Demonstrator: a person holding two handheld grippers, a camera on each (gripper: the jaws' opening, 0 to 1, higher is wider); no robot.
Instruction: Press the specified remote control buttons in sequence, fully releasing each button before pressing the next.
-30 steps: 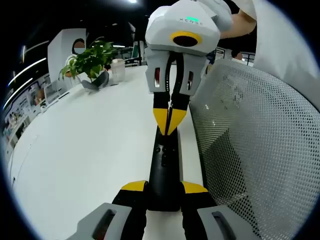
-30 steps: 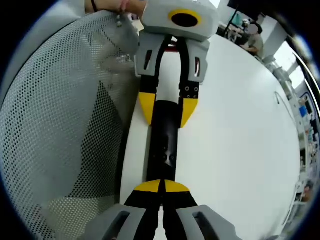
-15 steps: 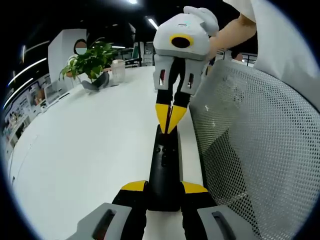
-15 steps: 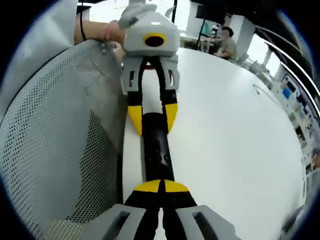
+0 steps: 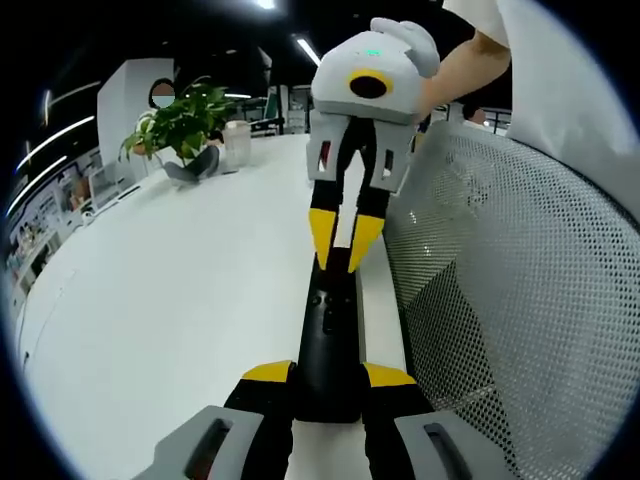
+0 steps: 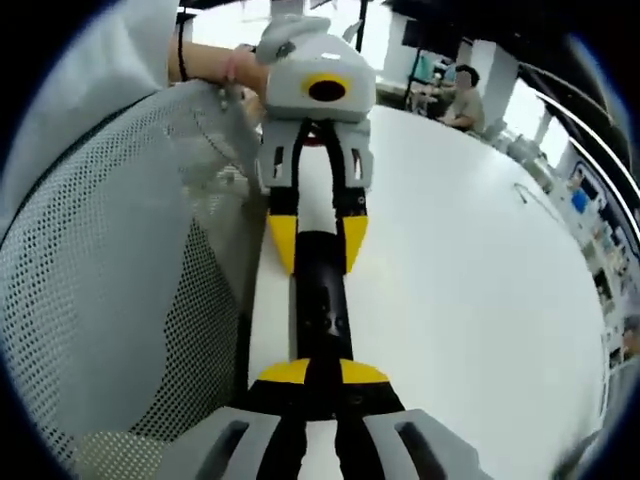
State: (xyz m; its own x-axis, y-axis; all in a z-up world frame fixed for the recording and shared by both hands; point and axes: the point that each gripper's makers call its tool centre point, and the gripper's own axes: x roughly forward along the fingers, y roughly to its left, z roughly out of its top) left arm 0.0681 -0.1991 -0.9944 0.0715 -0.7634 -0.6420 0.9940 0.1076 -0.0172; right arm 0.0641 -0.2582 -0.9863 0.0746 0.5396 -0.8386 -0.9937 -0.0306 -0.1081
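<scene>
L gripper (image 5: 328, 385) clamps remote (image 5: 330, 335) steady on counter (image 5: 170, 300); R gripper (image 5: 345, 245), tips parted, sits over far end, prob. between presses.

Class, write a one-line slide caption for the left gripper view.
Left tongs grip a black remote on the white table; right tongs, slightly parted, hover at its far end.
</scene>
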